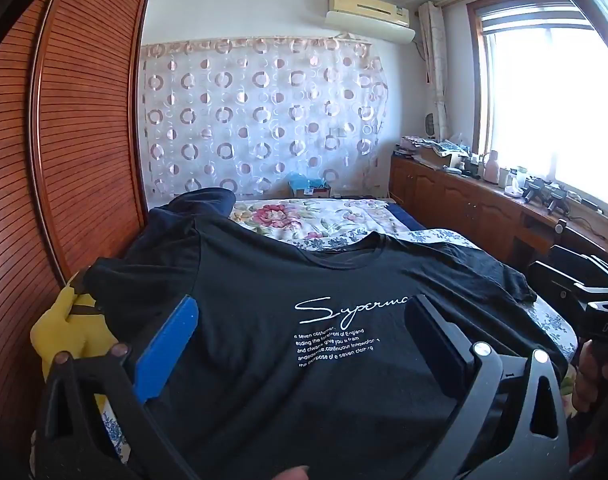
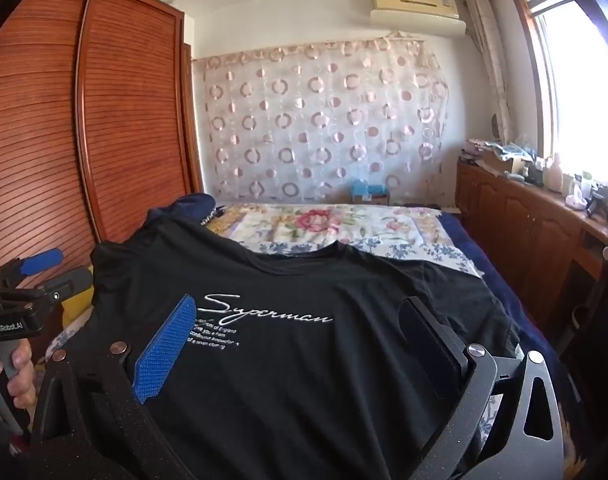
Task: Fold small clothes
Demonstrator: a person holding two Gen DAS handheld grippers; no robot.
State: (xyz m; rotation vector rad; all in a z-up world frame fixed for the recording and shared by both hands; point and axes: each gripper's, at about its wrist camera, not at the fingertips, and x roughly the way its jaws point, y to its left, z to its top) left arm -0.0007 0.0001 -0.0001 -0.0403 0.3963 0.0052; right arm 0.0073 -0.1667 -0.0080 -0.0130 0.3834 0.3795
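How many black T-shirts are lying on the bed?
1. The black T-shirt lies spread flat, print up, on the near end of the bed. A dark blue garment lies beyond its left shoulder; more could be hidden underneath.

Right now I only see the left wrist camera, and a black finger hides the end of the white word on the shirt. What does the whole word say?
Observer: In the right wrist view the white word on the black T-shirt is fully visible. It reads Superman.
Operator: Is anything written on my left gripper?
Observer: Yes. Seen from the side, the left gripper has a white label on its body reading GenRobot.AI.
Operator: I only see the edge of the right gripper. Is it grabbing the shirt?
Observer: No. The right gripper has its jaws wide open over the shirt's front, with no cloth pinched between them.
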